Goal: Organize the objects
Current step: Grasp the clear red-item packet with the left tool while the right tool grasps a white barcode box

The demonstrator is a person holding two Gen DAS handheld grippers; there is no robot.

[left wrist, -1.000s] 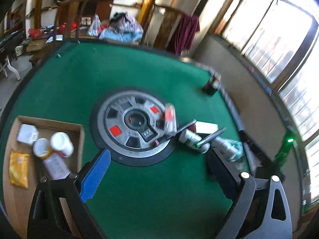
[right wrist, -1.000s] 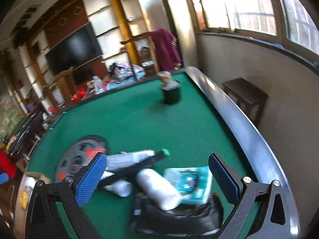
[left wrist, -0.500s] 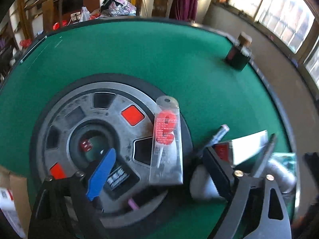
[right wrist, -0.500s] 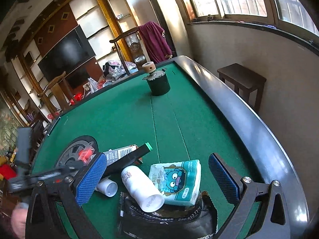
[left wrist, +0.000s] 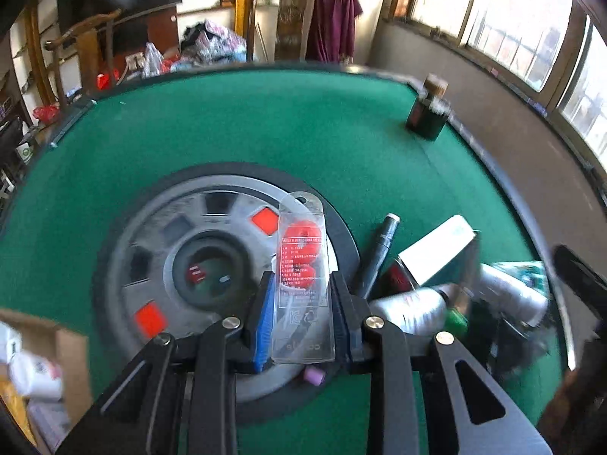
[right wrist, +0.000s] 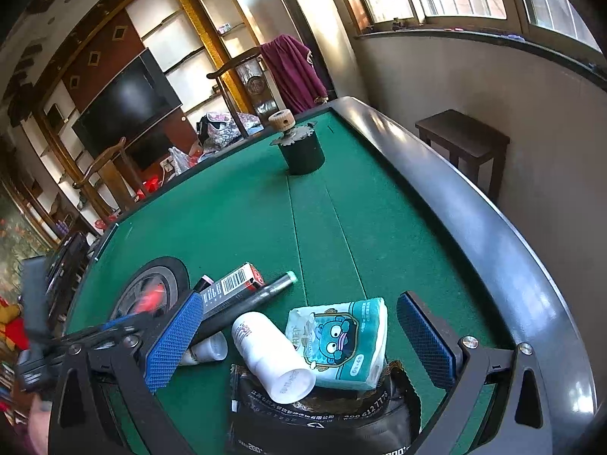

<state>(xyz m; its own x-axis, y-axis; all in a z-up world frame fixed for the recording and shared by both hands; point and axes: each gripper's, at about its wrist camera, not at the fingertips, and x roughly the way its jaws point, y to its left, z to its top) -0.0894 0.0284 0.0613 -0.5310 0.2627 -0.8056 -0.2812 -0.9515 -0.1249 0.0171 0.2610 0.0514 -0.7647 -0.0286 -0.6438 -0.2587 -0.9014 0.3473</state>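
My left gripper (left wrist: 301, 305) is shut on a clear plastic packet with red contents (left wrist: 302, 273), over the grey round centre panel (left wrist: 159, 250) of the green table. To its right lie a dark pen (left wrist: 377, 252), a white box (left wrist: 436, 252) and a white bottle (left wrist: 413, 309). My right gripper (right wrist: 299, 335) is open above a white bottle (right wrist: 271, 352), a teal tissue pack (right wrist: 343, 341) and a black bag (right wrist: 322, 417). A barcode box (right wrist: 231, 288) and a green-tipped pen (right wrist: 261, 294) lie to its left. The left gripper also shows at the left edge of the right wrist view (right wrist: 76, 345).
A cardboard box (left wrist: 57, 345) with white bottles and a yellow packet sits at the lower left. A dark pot with a wooden-topped object (right wrist: 301, 149) stands at the far side, also in the left wrist view (left wrist: 428, 112). The table's black rim (right wrist: 474, 220) curves along the right.
My left gripper moved forward over the centre panel and closed on the clear packet. My right gripper held nearly still, open above the pile.
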